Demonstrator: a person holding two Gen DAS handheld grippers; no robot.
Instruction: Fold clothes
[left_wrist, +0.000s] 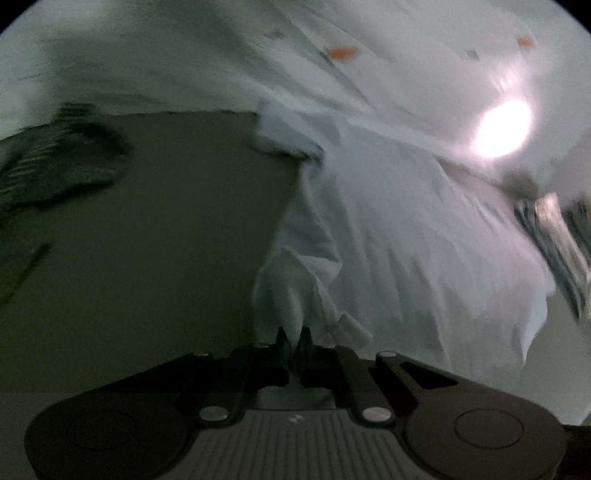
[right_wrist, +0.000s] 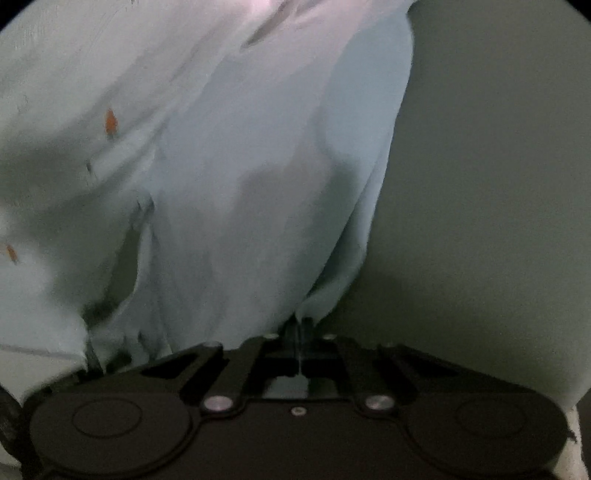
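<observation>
A pale blue-white garment (left_wrist: 399, 236) stretches away from my left gripper (left_wrist: 294, 338), which is shut on a bunched edge of it. In the right wrist view the same garment (right_wrist: 258, 177) fills the left and middle, and my right gripper (right_wrist: 300, 326) is shut on its lower edge. The cloth hangs taut and is blurred by motion. Small orange marks (left_wrist: 343, 51) show on the white fabric behind; one also shows in the right wrist view (right_wrist: 110, 122).
A dark grey-green surface (left_wrist: 166, 229) lies on the left, with a dark striped item (left_wrist: 55, 166) at its far left. A bright light spot (left_wrist: 504, 129) glares at upper right. A blurred striped object (left_wrist: 557, 236) sits at the right edge. Plain dark surface (right_wrist: 487, 206) fills the right.
</observation>
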